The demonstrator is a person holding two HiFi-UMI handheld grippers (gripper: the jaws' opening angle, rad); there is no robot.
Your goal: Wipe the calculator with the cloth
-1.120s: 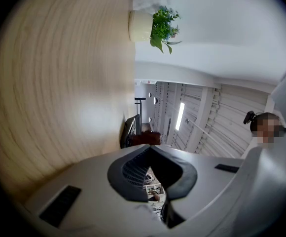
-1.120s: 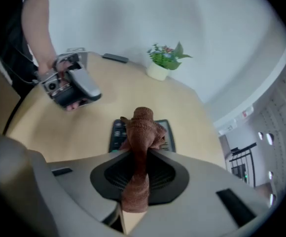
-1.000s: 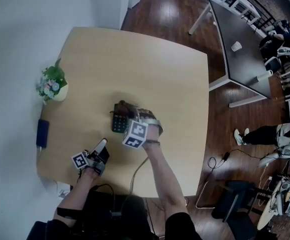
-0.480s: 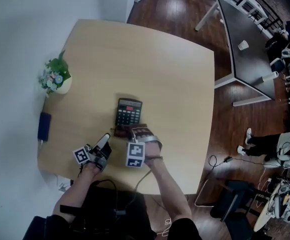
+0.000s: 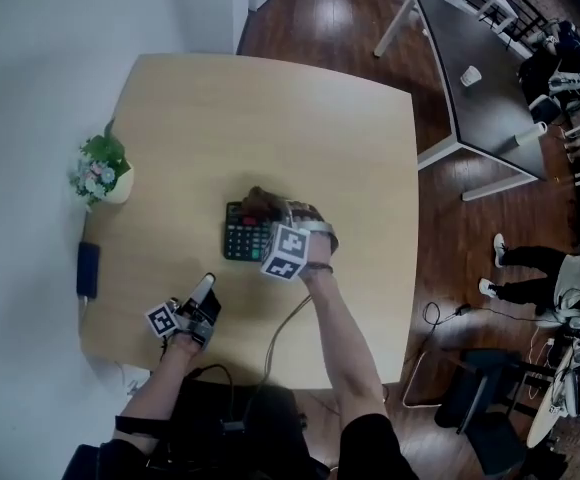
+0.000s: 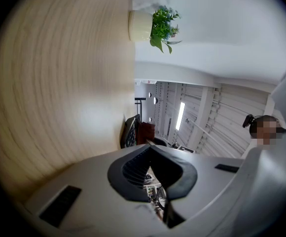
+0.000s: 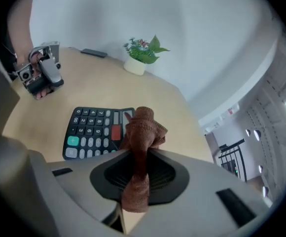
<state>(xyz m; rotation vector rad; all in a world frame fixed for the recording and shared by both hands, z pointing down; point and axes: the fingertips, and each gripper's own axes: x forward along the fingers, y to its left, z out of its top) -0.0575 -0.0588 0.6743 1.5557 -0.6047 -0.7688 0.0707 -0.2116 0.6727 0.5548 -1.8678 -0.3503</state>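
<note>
Now the right claw's (image 7: 139,154) cloth (image 7: 143,127) overhangs the calculator (image 7: 91,132).

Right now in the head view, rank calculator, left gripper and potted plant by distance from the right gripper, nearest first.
From the right gripper, holding the cloth:
1. calculator, right at its jaws, mid-table.
2. left gripper, toward the near edge, on its left.
3. potted plant, far left edge by the wall.
</note>
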